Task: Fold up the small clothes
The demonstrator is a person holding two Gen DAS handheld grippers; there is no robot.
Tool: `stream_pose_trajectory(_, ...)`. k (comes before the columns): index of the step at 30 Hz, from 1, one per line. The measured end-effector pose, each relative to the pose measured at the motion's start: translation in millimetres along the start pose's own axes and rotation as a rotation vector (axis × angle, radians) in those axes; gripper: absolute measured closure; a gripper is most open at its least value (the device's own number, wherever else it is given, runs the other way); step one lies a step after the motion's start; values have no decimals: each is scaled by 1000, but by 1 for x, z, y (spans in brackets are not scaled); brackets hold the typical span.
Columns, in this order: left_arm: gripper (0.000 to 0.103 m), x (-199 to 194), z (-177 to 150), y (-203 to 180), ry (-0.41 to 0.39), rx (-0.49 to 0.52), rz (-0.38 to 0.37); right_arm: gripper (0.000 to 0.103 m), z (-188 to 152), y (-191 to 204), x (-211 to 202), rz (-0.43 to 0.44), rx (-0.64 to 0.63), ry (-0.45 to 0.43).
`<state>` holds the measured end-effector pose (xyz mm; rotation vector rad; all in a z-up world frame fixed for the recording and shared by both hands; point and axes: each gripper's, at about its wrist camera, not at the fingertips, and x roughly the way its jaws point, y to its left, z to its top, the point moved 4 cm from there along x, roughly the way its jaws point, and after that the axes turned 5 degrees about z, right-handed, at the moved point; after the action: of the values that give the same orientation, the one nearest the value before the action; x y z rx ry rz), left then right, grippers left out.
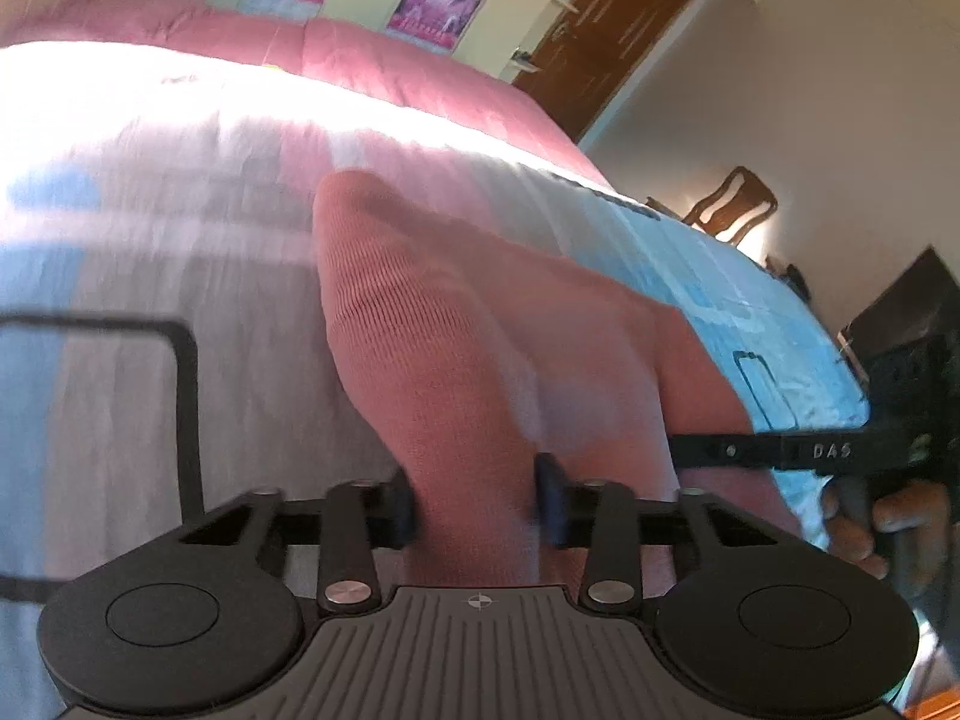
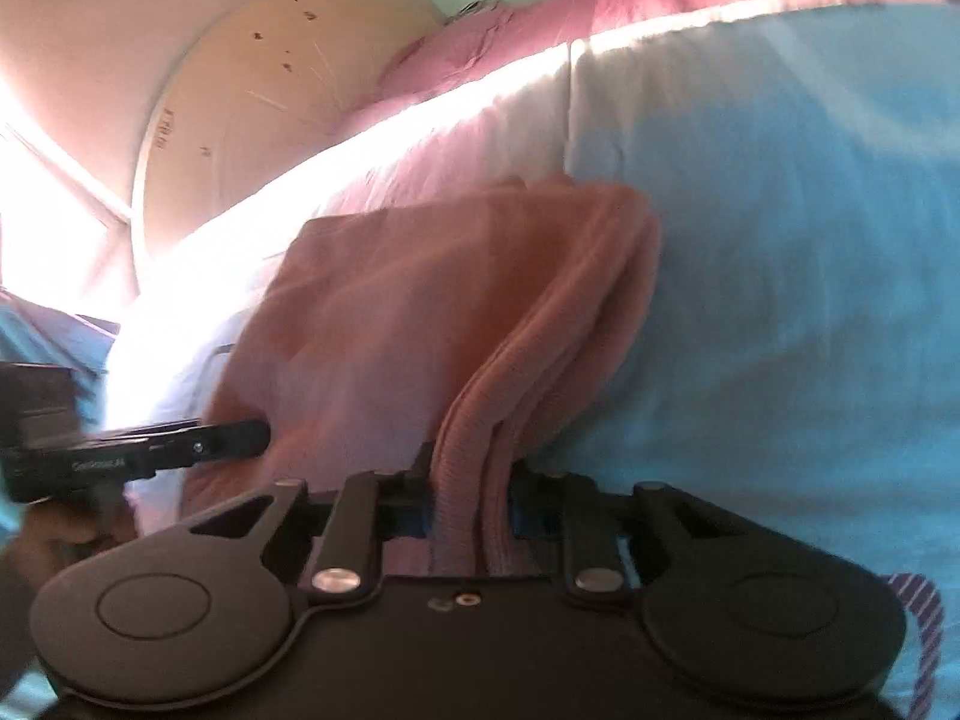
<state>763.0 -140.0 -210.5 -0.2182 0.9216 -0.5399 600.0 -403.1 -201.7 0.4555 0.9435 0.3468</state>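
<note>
Two grippers hold one pink garment [image 1: 420, 324] that lies on the bed [image 1: 150, 228]. The left gripper [image 1: 477, 507] has its jaws narrow on a fold of ribbed cloth; the right gripper [image 2: 471, 498] pinches several stacked layers at a ribbed edge. To do the fold well, both hands should probably lift together and keep the edge taut, so the layers do not slip. The garment's long axis runs away from both grippers, toward the far pink blanket [image 1: 360, 48]
</note>
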Motion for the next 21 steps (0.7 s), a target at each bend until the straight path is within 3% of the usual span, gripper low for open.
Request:
stream_pose_trajectory(6, 73, -40, 15, 4, -43, 50, -54, 85, 5, 59, -25, -82, -66, -77)
stream_pose_trajectory(11, 73, -98, 22, 56, -69, 23, -49, 85, 4, 124, -18, -63, -144, -101)
stream_pose_trajectory(21, 73, -186, -17, 203, -25, -78, 26, 85, -24, 237, 93, 60, -138, -51)
